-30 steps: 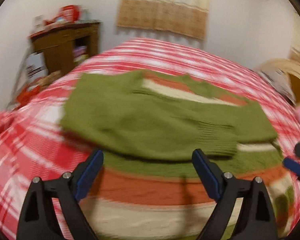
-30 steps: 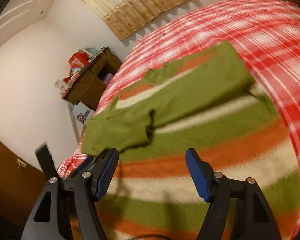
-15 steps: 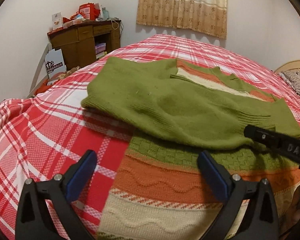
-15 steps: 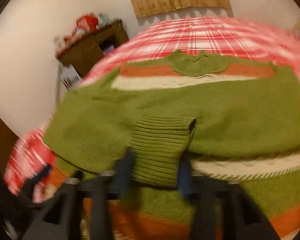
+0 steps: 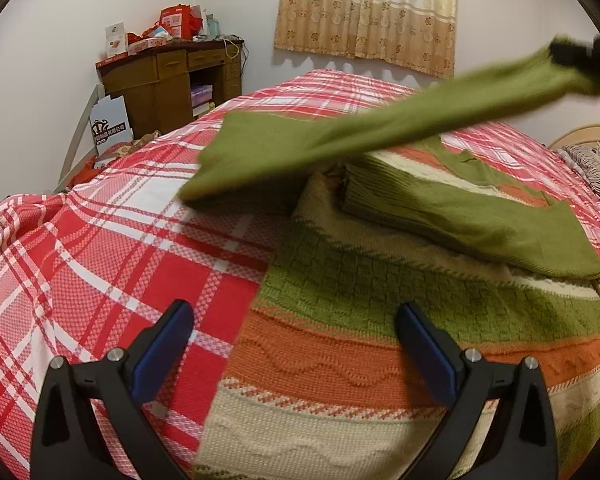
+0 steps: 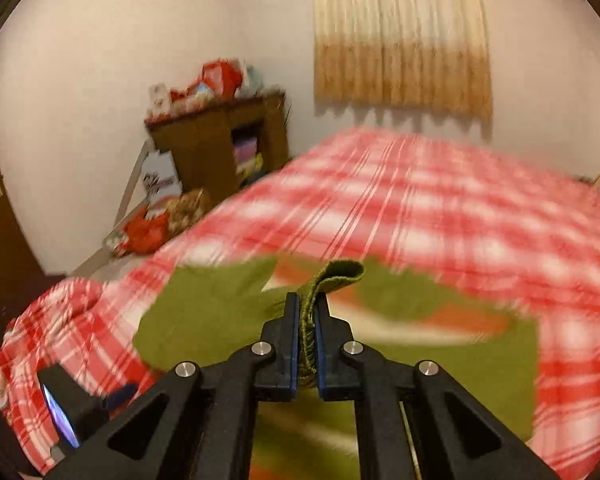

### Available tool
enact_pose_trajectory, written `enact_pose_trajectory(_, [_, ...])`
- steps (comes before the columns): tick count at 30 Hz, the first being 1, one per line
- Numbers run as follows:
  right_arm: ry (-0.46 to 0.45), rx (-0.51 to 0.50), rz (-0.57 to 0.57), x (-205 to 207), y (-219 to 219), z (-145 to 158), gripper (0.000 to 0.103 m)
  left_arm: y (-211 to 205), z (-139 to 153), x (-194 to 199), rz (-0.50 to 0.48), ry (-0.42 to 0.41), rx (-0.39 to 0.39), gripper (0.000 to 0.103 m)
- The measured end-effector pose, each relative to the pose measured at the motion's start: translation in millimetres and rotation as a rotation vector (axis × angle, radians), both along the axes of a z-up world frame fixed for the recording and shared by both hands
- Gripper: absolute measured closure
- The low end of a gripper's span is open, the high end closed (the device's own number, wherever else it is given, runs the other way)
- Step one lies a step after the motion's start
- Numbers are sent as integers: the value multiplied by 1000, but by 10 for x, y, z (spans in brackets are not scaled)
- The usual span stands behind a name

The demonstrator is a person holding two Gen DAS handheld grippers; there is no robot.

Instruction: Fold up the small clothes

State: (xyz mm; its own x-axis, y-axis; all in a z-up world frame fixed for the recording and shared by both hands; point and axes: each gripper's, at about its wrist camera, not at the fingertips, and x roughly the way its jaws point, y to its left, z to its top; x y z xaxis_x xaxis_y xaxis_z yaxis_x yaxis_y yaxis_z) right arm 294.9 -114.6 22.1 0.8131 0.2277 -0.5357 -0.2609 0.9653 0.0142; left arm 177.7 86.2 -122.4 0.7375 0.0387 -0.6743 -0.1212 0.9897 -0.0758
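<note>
Left wrist view: sweater [image 5: 400,332] flat on the plaid bed [image 5: 100,260], one green sleeve [image 5: 380,128] stretched up toward upper right, other sleeve folded across the body. Left gripper [image 5: 296,352] wide apart, empty, over the hem. Right wrist view only: right gripper [image 6: 307,320] clamped on the sleeve's ribbed cuff [image 6: 336,280]. Wooden desk [image 5: 172,80] shelves hold boxes; contents unclear.

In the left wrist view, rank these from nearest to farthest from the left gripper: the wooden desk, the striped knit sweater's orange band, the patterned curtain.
1. Striped knit sweater's orange band, right between the open jaws.
2. Wooden desk, far left by the wall.
3. Patterned curtain, back wall, beyond the bed.
</note>
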Motion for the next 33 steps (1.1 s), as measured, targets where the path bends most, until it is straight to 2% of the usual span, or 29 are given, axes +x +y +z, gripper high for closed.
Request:
enact_pose_trajectory(4, [-93, -67, -103, -20, -373, 285, 97, -5, 1, 8, 1, -1, -1, 0])
enact_pose_trajectory(8, [-67, -82, -202, 10, -893, 196, 97, -7, -7, 25, 5, -1, 1, 0])
enact_pose_trajectory(11, [12, -120, -275, 90, -1209, -168, 97, -7, -13, 34, 6, -2, 3, 0])
enact_pose_trajectory(15, [170, -136, -337, 218, -1541, -870, 97, -2, -18, 38, 6, -1, 3, 0])
enact_pose_trajectory(18, [270, -78, -379, 248, -1785, -1272, 97, -7, -21, 40, 6, 1, 7, 0])
enact_pose_trajectory(19, [270, -29, -381, 214, -1860, -1331, 97, -5, -22, 43, 6, 2, 7, 0])
enact_pose_trajectory(22, [296, 50, -370, 131, -1983, -1284, 93, -3, -22, 43, 6, 2, 8, 0])
enact_pose_trajectory(24, [289, 66, -379, 25, -2033, -1228, 93, -1, -22, 43, 6, 2, 6, 0])
enact_pose_trajectory(27, [197, -6, -541, -261, -2119, -1019, 93, -5, -22, 44, 7, 2, 10, 0])
enact_pose_trajectory(28, [168, 15, -565, -366, -2167, -949, 93, -5, -23, 47, 8, 3, 13, 0])
enact_pose_trajectory(30, [155, 69, -550, -438, -2184, -873, 93, -4, -25, 46, 9, 2, 16, 0])
enact_pose_trajectory(33, [171, 80, -425, -341, -1996, -832, 93, -5, -23, 49, 9, 3, 19, 0])
